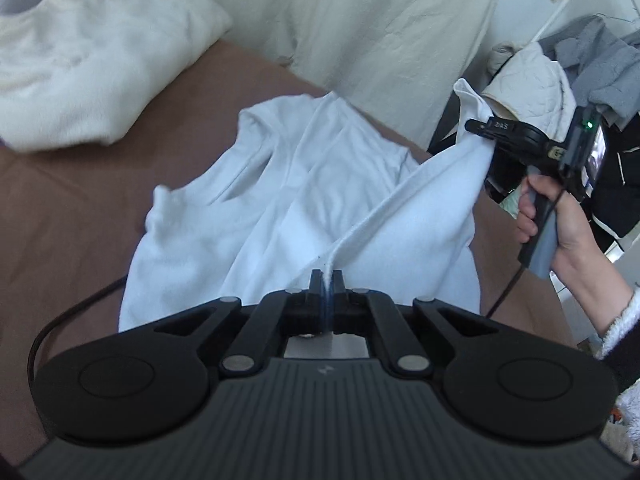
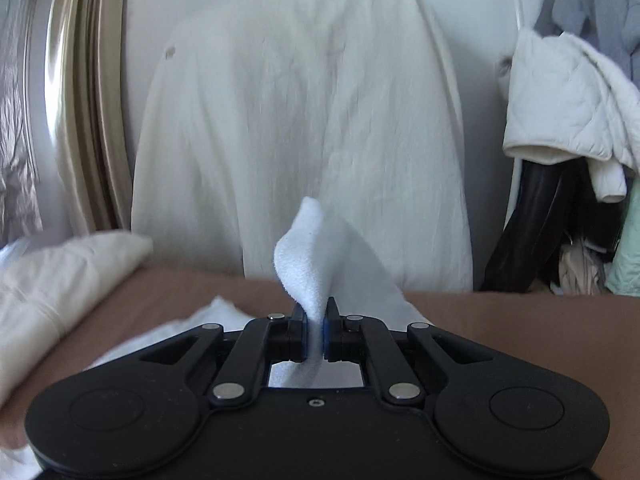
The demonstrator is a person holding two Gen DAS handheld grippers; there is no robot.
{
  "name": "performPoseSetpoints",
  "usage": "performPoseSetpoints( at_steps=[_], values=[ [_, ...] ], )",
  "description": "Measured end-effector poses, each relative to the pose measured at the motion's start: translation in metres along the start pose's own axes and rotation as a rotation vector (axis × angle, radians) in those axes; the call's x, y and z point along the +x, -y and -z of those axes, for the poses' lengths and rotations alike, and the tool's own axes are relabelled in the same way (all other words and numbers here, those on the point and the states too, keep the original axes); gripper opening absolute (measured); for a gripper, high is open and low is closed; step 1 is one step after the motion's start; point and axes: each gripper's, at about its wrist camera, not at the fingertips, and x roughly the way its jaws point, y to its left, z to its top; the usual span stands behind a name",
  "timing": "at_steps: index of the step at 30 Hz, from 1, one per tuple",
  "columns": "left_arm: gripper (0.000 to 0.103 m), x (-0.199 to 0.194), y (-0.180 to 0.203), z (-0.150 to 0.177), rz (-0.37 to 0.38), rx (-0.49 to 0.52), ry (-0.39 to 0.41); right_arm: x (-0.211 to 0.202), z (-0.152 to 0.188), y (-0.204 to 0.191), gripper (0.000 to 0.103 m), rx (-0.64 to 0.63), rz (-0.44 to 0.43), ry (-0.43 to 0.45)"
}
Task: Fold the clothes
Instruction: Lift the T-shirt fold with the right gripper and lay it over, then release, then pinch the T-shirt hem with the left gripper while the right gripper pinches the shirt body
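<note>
Both the left gripper point(image 1: 327, 276) and right gripper point(image 1: 474, 125) are clenched on the white garment's point(image 1: 280, 184) near edge, its body trailing away over the bed point(image 1: 100, 200).

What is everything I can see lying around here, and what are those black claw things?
White garment: one, white, spread on the brown bed, one edge lifted.
Brown bed: one, brown, under everything.
Cream blanket: one, cream, bunched at far left.
Draped cream cloth: one, cream, hanging behind the bed.
Clothes pile: several, grey, white, black, at right.
Left claw: one, black, shut on the garment's edge.
Right claw: one, black, shut on the garment.
Hand: one, holding the right claw's handle.
</note>
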Motion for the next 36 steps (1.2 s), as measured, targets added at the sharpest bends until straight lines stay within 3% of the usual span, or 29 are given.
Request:
performPoseSetpoints(
  at_steps=[3, 7, 9, 10, 13, 16, 21, 25, 30, 34, 36],
  values=[
    [0.002, -0.017, 0.008, -0.002, -0.082, 0.096, 0.052, 0.014, -0.018, -0.006, 0.007, 0.092, -0.044, -0.007],
    [0.002, -0.045, 0.0, -0.004, -0.213, 0.092, 0.14, 0.057, -0.05, -0.032, 0.008, 0.195, -0.21, -0.089],
    [0.002, -0.041, -0.013, -0.007, -0.259, 0.056, 0.099, 0.092, -0.048, -0.05, 0.009, 0.219, -0.277, -0.192],
    [0.002, -0.034, -0.025, -0.007, -0.272, 0.011, 0.059, 0.106, -0.042, -0.058, 0.016, 0.228, -0.273, -0.235],
    [0.002, -0.009, -0.077, 0.0, -0.263, -0.227, -0.095, 0.119, -0.022, -0.073, 0.035, 0.267, -0.241, -0.312],
    [0.002, -0.005, -0.111, 0.006, -0.189, -0.436, -0.144, 0.084, -0.005, -0.065, 0.047, 0.337, -0.329, -0.287],
    [0.002, -0.019, -0.083, -0.001, -0.22, -0.278, -0.107, -0.004, 0.03, -0.035, 0.05, 0.259, -0.434, -0.352],
    [0.003, -0.019, -0.084, 0.005, -0.186, -0.285, -0.141, -0.075, 0.07, -0.01, 0.054, 0.156, -0.499, -0.463],
    [0.003, -0.02, -0.09, 0.01, -0.209, -0.31, -0.149, -0.133, 0.121, 0.0, 0.055, 0.078, -0.528, -0.603],
    [0.005, -0.025, -0.088, 0.012, -0.251, -0.269, -0.129, -0.162, 0.137, -0.011, 0.055, 0.092, -0.591, -0.624],
    [0.006, -0.029, -0.081, 0.01, -0.311, -0.213, -0.103, -0.171, 0.137, -0.028, 0.055, 0.024, -0.634, -0.61]
  ],
)
